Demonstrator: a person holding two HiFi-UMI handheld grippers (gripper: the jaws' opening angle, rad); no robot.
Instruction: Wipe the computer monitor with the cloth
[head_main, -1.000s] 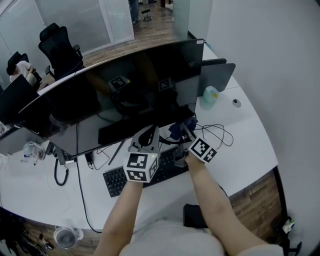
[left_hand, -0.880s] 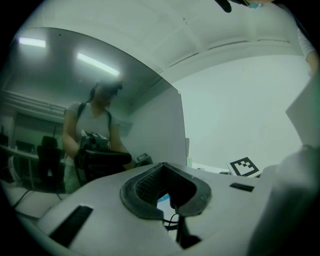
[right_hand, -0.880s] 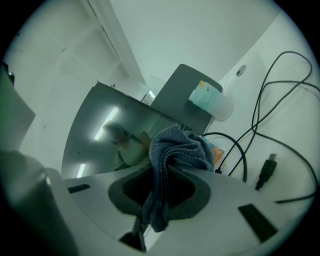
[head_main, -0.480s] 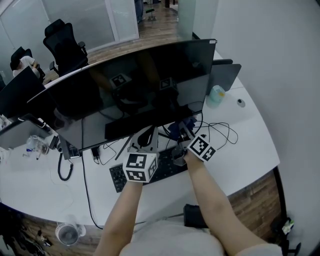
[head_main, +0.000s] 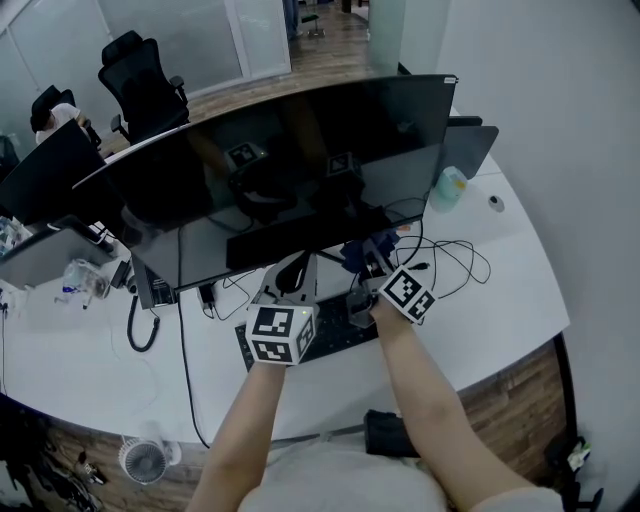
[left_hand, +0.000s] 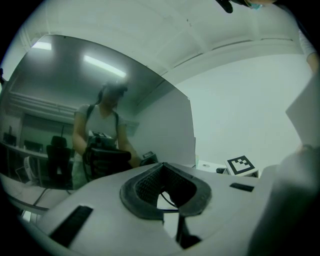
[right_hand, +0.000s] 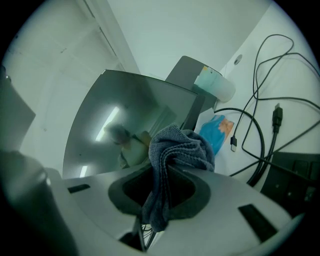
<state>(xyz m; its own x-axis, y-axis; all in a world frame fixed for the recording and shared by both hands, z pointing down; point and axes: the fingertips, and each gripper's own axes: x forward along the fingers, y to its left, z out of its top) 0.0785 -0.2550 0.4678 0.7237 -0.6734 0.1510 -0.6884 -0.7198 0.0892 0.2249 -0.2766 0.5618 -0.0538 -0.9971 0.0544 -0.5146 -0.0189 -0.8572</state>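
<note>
A wide curved black monitor (head_main: 300, 170) stands across the white desk (head_main: 500, 310), its dark screen mirroring both grippers. My right gripper (head_main: 368, 262) is shut on a bunched blue-grey cloth (right_hand: 177, 150), which sticks up from between the jaws just below the monitor's (right_hand: 130, 115) lower edge. The cloth (head_main: 358, 252) shows in the head view as a dark blue lump. My left gripper (head_main: 295, 268) is beside it on the left, also under the screen, shut with nothing held (left_hand: 162, 200). The left gripper view faces the screen (left_hand: 100, 110), which reflects a person.
A black keyboard (head_main: 330, 335) lies under both grippers. Loose black cables (head_main: 450, 260) sprawl to the right. A pale teal bottle (head_main: 450, 187) and a grey panel (head_main: 475, 150) stand behind the monitor's right end. A blue packet (right_hand: 216, 131) lies near the stand. A corded handset (head_main: 140, 320) lies left.
The head view has shifted, so the monitor and desk sit further right in frame. Both grippers stay in nearly the same spot under the screen, and the cloth stays held.
</note>
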